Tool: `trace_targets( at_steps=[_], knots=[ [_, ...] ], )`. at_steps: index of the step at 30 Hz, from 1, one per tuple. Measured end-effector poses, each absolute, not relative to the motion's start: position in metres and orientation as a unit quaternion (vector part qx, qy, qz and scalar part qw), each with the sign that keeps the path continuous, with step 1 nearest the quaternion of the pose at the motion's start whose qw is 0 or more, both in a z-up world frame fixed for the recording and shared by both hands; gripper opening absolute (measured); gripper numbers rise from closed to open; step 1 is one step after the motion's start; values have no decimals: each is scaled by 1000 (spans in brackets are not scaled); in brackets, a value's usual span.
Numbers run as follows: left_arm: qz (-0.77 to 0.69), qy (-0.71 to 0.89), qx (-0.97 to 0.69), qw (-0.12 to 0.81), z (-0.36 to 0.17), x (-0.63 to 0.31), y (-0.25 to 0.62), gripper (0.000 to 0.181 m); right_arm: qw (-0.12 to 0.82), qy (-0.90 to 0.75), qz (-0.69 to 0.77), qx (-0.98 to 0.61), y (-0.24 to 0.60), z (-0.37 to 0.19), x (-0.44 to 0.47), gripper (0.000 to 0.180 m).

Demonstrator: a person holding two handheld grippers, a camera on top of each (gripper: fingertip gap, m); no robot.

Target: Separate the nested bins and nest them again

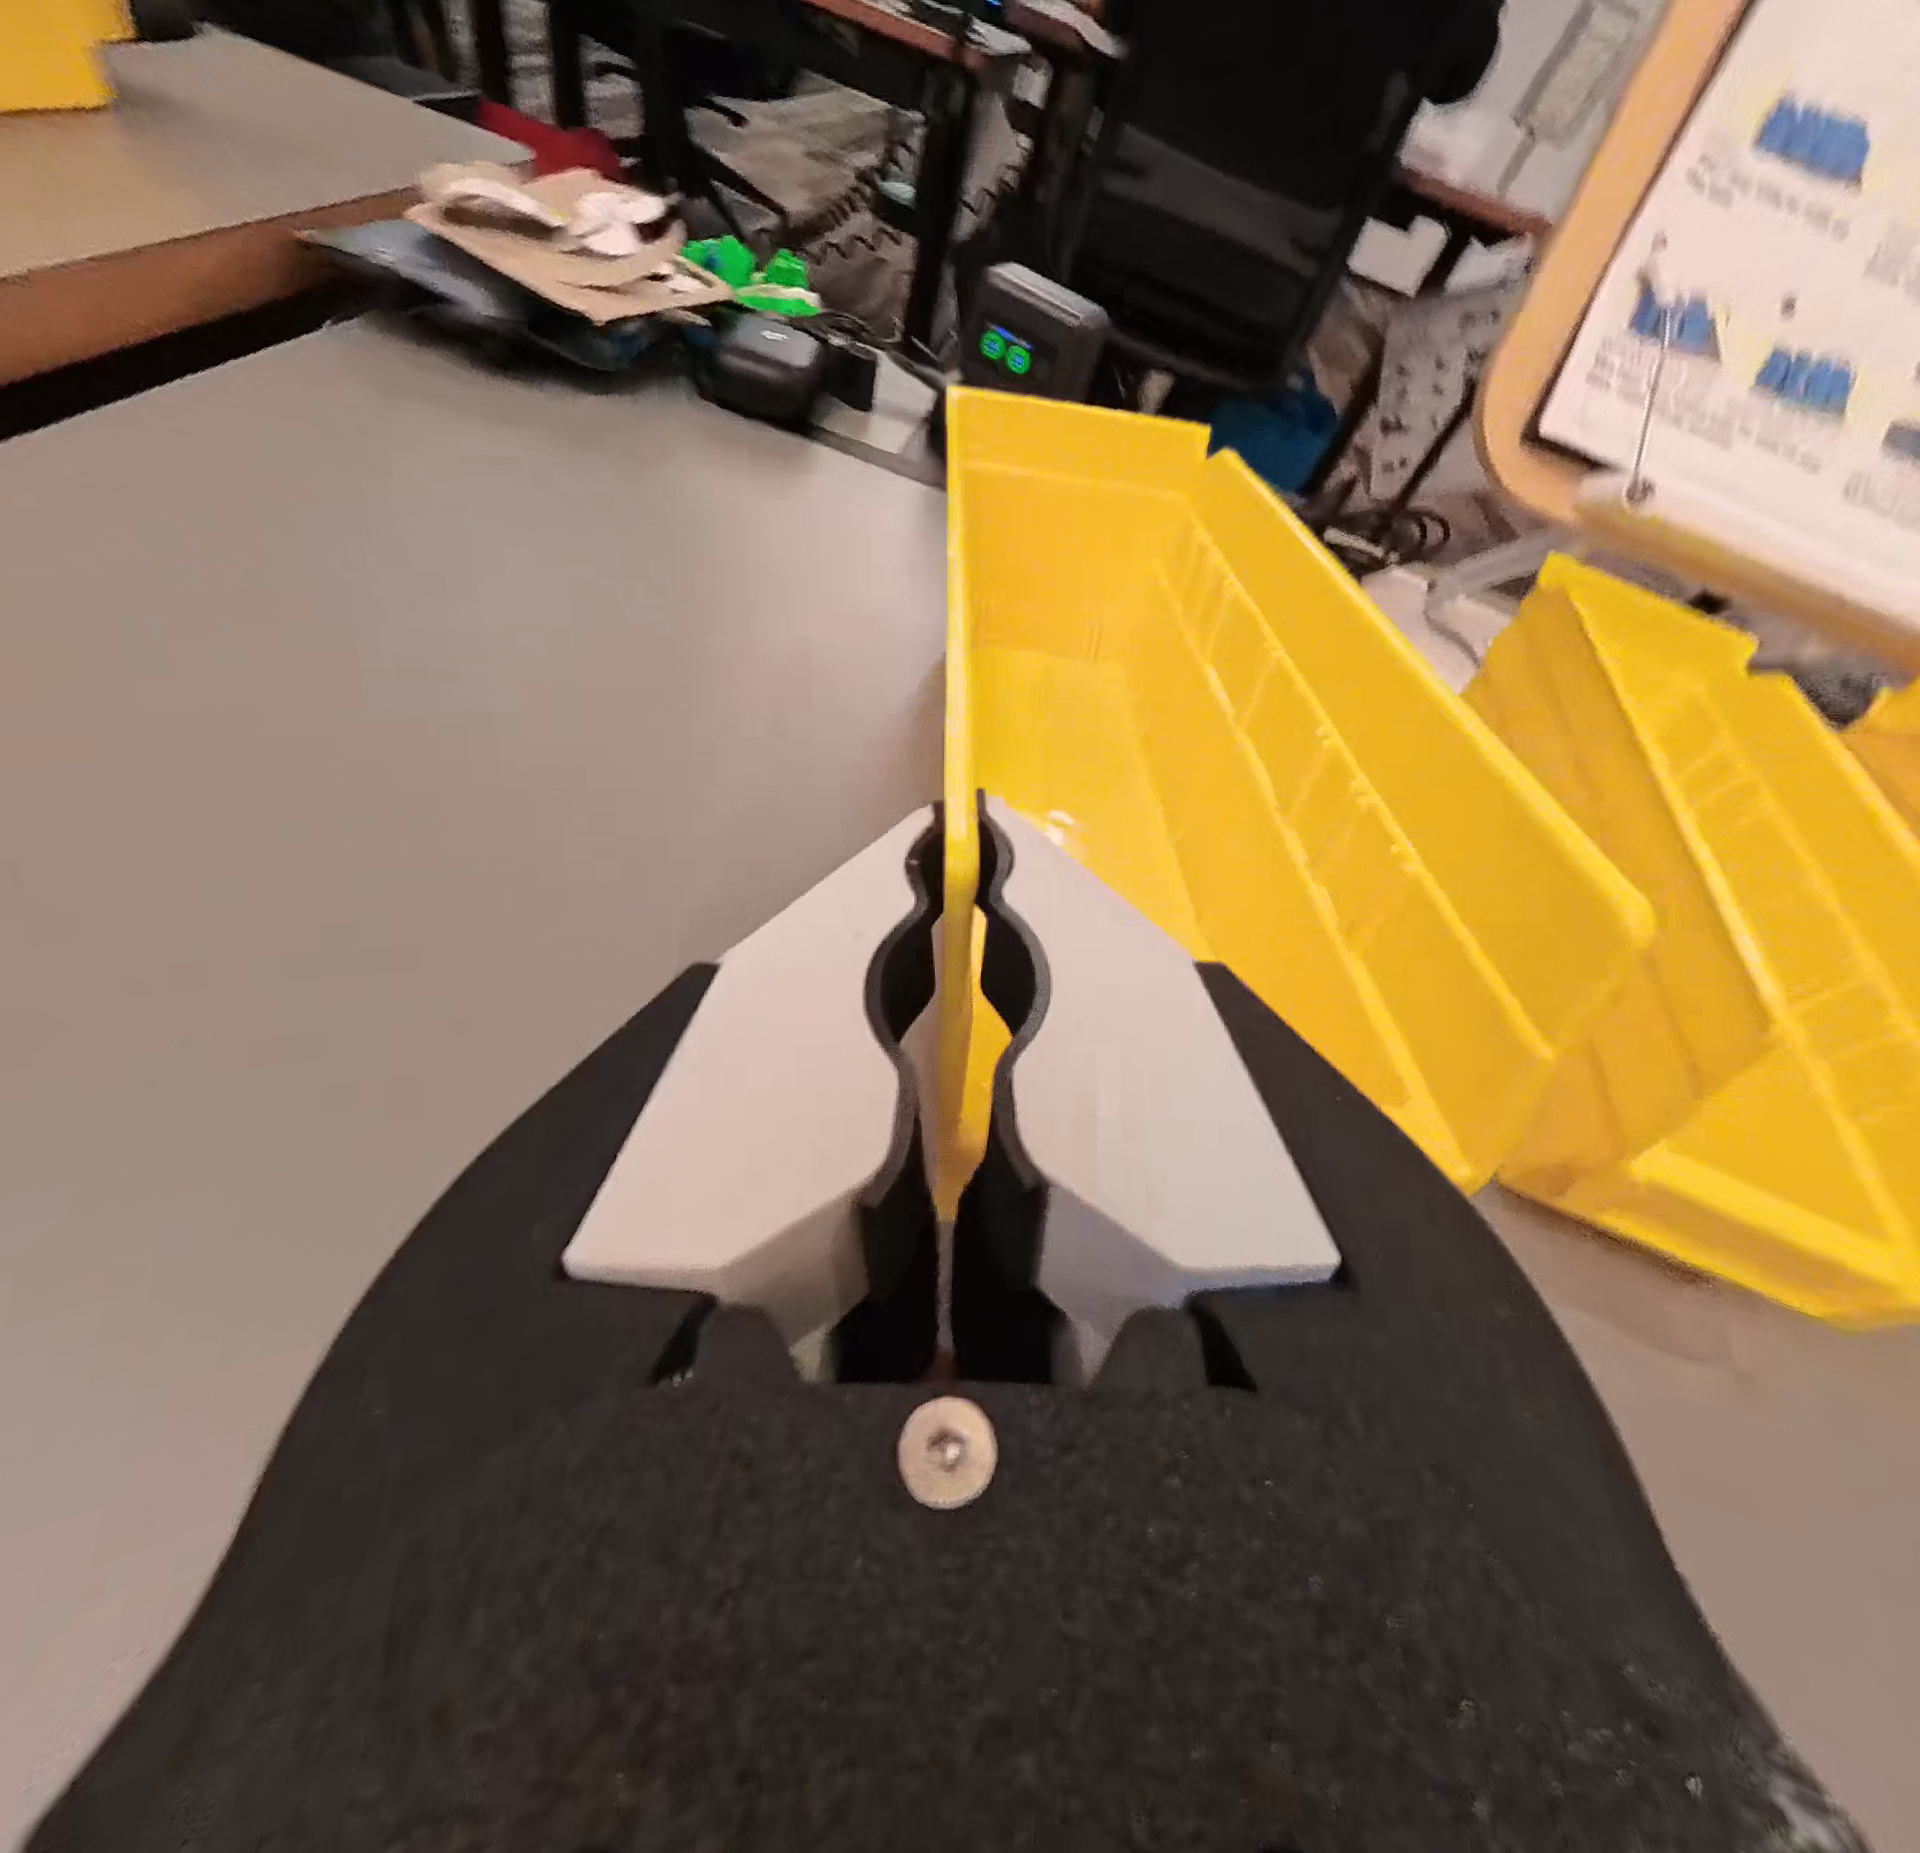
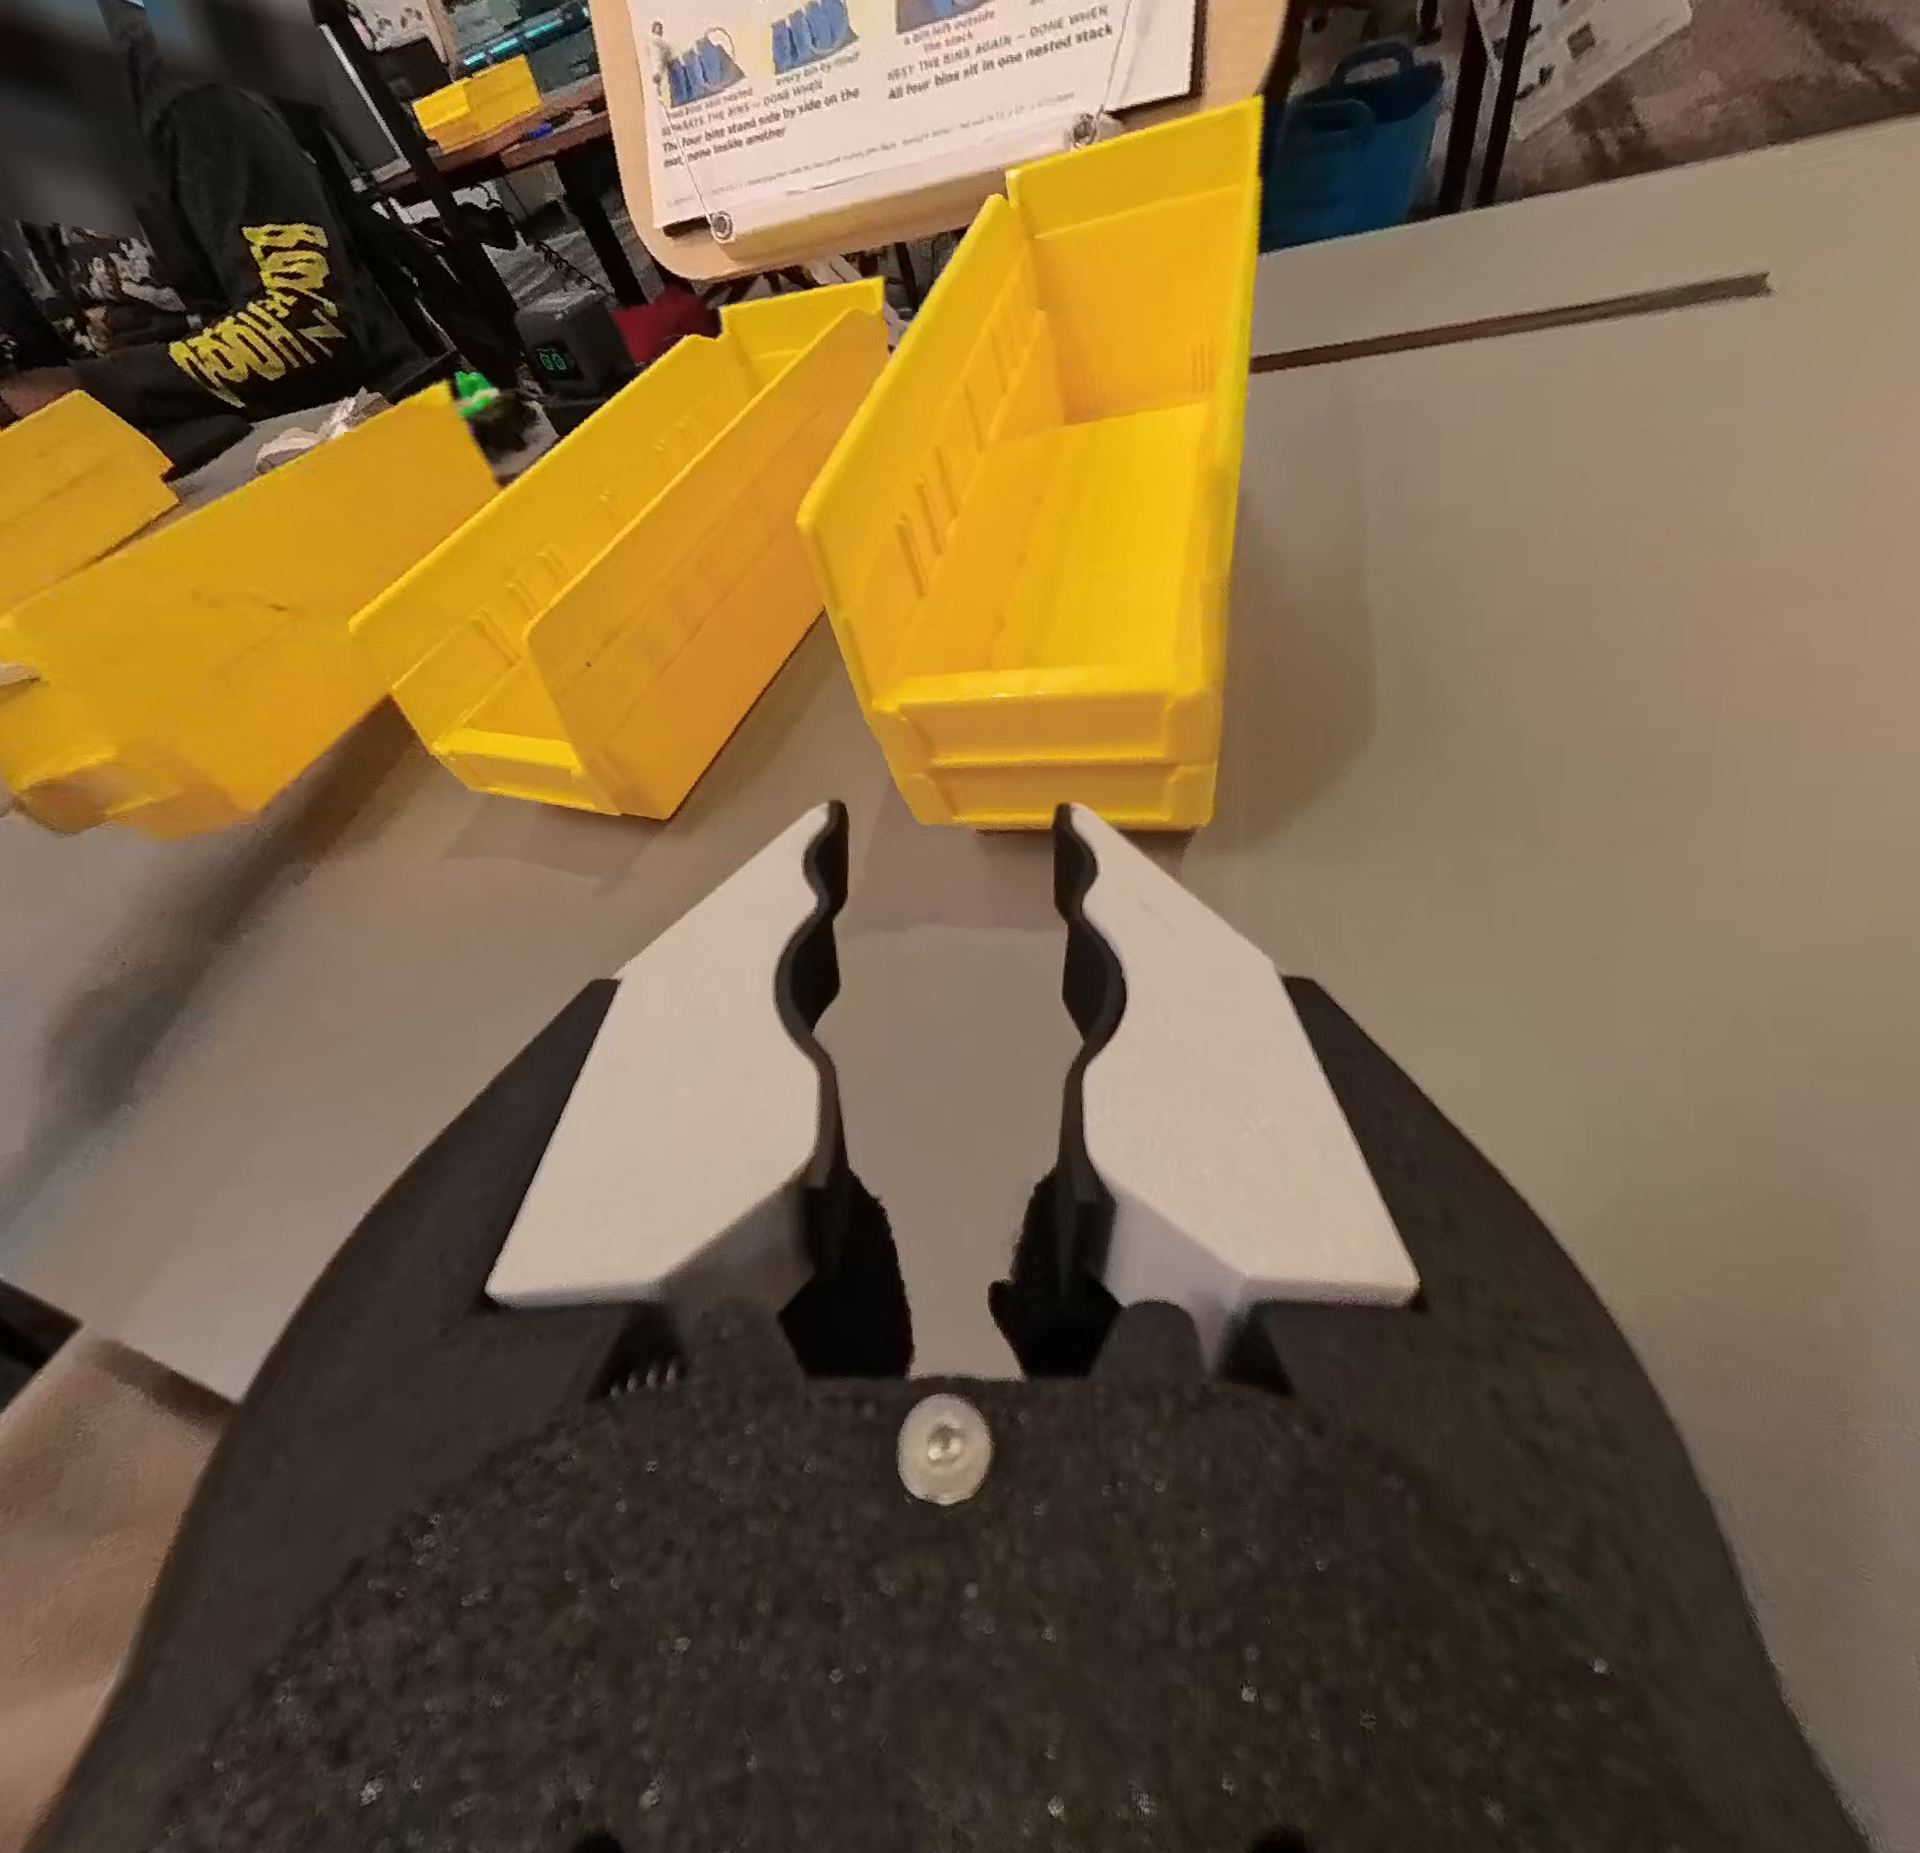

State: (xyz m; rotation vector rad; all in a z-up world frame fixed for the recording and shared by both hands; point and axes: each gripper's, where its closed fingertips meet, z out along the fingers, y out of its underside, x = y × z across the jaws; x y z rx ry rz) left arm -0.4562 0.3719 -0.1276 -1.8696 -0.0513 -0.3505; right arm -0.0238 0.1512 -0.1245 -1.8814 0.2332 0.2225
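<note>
Left gripper (image 1: pixel 961 847) jaws clenched on yellow bin (image 1: pixel 1195 764) wall; right gripper (image 2: pixel 951 837) jaws released.

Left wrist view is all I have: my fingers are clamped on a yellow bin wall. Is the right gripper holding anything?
Observer: No. The right gripper is open and empty, above the table.
Operator: What's ahead of it?
Observer: A top bin just past the fingers, apparently nested in a lower bin; two front lips show.
Operator: Anything beside those?
Observer: A middle bin sits to their left, apart from them at the near end.
</note>
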Motion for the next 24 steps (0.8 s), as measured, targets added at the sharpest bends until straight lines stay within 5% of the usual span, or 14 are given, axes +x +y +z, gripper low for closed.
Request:
trace_targets(
  at_steps=[8, 15, 24],
  knots=[
    [-185, -76, -746, 635, -58, -444, 317, 0, 580, 111, 74, -804, 116, -124, -11, 39],
    [-270, 6, -691, 671, 38, -299, 280, 0, 612, 83, 36, -785, 114, -104, -7, 39],
    [-284, 73, -709, 641, 19, -100, 254, 0, 612, 58, -13, -788, 93, -105, 5, 39]
  ],
)
